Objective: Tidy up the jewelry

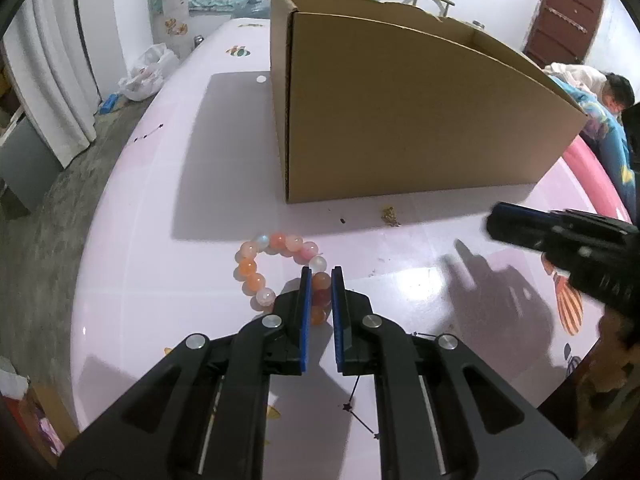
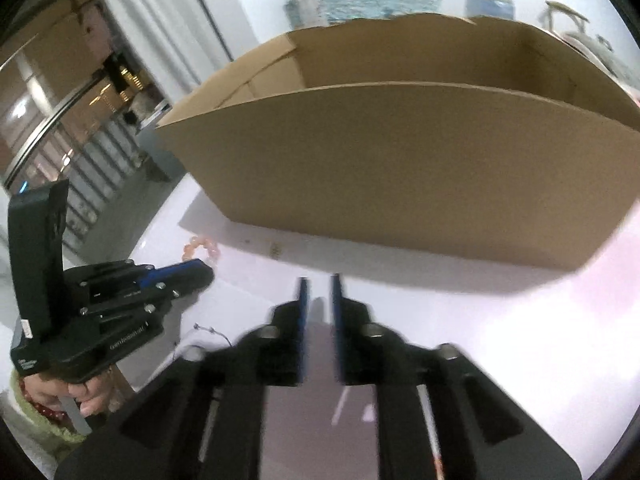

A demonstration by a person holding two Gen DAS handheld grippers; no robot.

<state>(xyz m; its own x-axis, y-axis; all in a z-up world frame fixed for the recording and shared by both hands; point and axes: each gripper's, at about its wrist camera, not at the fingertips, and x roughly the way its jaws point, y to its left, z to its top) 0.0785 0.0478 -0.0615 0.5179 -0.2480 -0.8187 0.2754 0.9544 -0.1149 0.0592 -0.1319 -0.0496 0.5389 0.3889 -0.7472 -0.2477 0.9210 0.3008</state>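
Landmark: the cardboard box (image 1: pixel 400 112) sits open-topped on the pink table (image 1: pixel 160 240), and everything is placed from it.

Bracelet: the bead bracelet (image 1: pixel 256 268) lies flat on the table just in front of the box's near-left corner, not touching it.

Left gripper: the left gripper (image 1: pixel 321 276) is down at the bracelet's right side, its blue pads (image 1: pixel 306 304) straddling the strand with beads showing in the narrow gap; the jaws look nearly closed, but whether they actually bite the beads, I cannot tell.

Right gripper: the right gripper (image 2: pixel 319 284) hangs in front of the box's long near wall, jaws a little apart, nothing between them, blurred.

Other pieces: a small gold trinket (image 1: pixel 390 216) lies close to the foot of the box's near wall; a thin dark chain (image 1: pixel 360 420) lies further out from the box, under the left gripper.

Step in hand: by my read, picking up the bracelet, the first item to go.

Next move: likely a firm squeeze on the strand, then a lift high enough to clear the box's tall wall before letting go inside.

Watch for: round beads could roll out of a half-closed pinch.
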